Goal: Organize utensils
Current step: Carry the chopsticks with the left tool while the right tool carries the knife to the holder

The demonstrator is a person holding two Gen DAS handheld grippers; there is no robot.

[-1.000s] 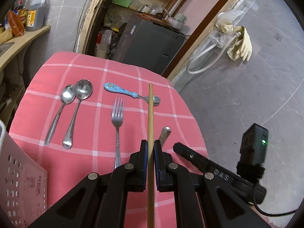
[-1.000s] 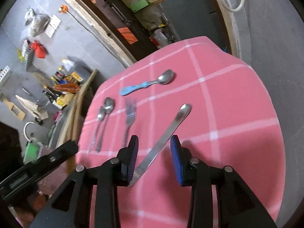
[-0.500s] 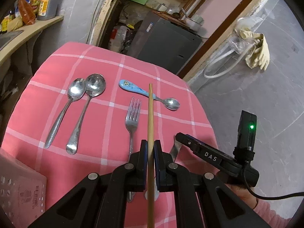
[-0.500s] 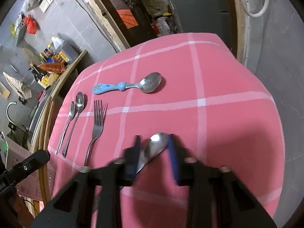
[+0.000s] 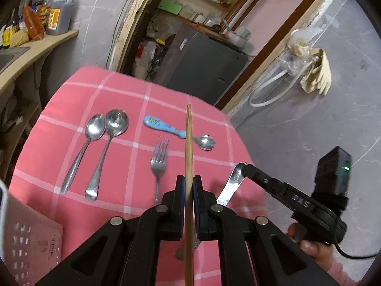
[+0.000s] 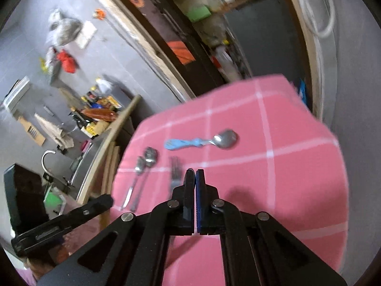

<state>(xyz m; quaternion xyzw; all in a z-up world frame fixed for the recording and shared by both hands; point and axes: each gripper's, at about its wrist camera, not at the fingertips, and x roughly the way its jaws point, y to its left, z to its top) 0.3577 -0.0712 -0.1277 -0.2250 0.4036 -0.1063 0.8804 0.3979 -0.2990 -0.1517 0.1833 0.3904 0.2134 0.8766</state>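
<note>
On tablecloth [image 5: 119,214]: two spoons [image 5: 100,147] frame-left, fork [image 5: 159,166] centre, kid's spoon [image 5: 178,134] upper right, basket [image 5: 28,245] btm-left.

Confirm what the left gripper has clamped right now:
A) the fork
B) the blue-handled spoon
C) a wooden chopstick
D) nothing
C: in the left wrist view the left gripper is shut on a wooden chopstick running forward between its fingers, while the fork and blue-handled spoon lie on the pink cloth.
</note>
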